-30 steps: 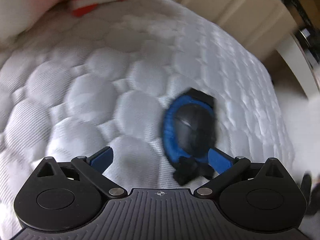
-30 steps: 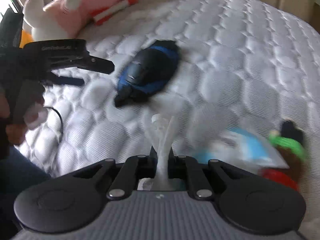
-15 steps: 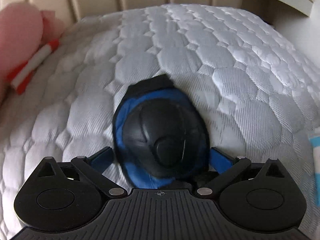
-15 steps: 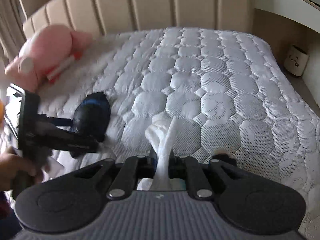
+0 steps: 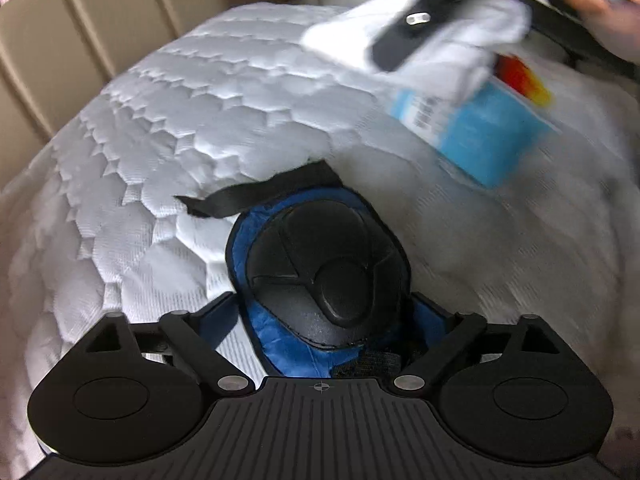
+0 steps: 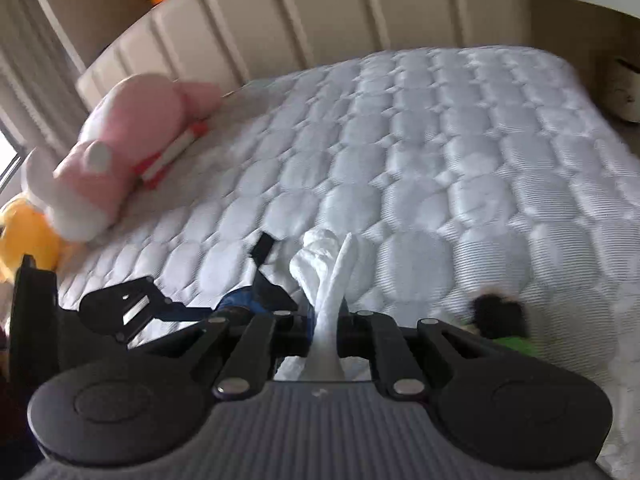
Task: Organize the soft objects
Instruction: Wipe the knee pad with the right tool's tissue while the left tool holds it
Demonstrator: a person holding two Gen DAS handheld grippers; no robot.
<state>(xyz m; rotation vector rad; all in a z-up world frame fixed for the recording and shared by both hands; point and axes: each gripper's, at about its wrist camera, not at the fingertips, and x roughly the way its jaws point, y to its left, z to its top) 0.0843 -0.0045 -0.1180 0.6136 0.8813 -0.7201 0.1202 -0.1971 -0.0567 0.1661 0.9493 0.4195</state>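
The left gripper (image 5: pixel 324 312) is closing its jaws around the blue and black knee pad (image 5: pixel 320 280) lying on the quilted mattress (image 5: pixel 160 120). The right gripper (image 6: pixel 326 320) is clamping a white tissue pack (image 6: pixel 332 276) above the bed.

place: bedroom | signs: quilted mattress (image 6: pixel 440 152), padded headboard (image 6: pixel 320 12), plush toys (image 6: pixel 132 148)

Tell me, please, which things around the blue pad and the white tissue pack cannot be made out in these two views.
- Blue knee pad: near end hidden under the left gripper, whose jaws are closing around it; whether the pads touch yet is unclear.
- Tissue pack, left view: blurred, print unreadable.
- Dark and green toy, right view: blurred, partly behind the right gripper.
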